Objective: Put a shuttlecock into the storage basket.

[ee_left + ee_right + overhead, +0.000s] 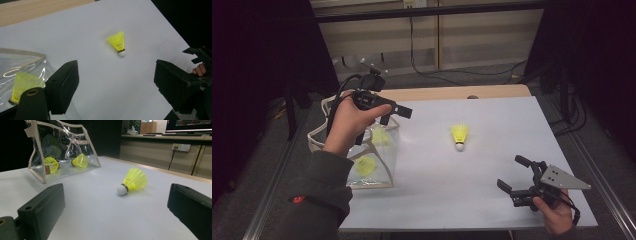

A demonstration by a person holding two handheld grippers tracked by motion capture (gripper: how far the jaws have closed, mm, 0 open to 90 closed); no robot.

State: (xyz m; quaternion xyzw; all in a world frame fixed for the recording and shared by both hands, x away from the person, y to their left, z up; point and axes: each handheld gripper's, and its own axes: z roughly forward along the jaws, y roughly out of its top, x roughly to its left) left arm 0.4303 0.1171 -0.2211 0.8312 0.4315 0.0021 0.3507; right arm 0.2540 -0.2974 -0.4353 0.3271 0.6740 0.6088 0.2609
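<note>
Two yellow plastic shuttlecocks (66, 162) already lay inside the clear plastic pouch (382, 177), while a third yellow shuttlecock (459, 136) remained loose mid-table, between the empty, spread left gripper (393, 114) and right gripper (516, 175).

Grey sleeve (324, 187) with red mark; 2 black hand-held grippers, right hand-held gripper (519, 177) grey-plated.

**Both grippers wide open**

Left gripper (393, 113) raised at the left in the left hand (348, 126), jaws spread, forearm reaching up from below. Right gripper (513, 173) low at the near right, jaws parted, gripped by the right hand (556, 215).
</note>
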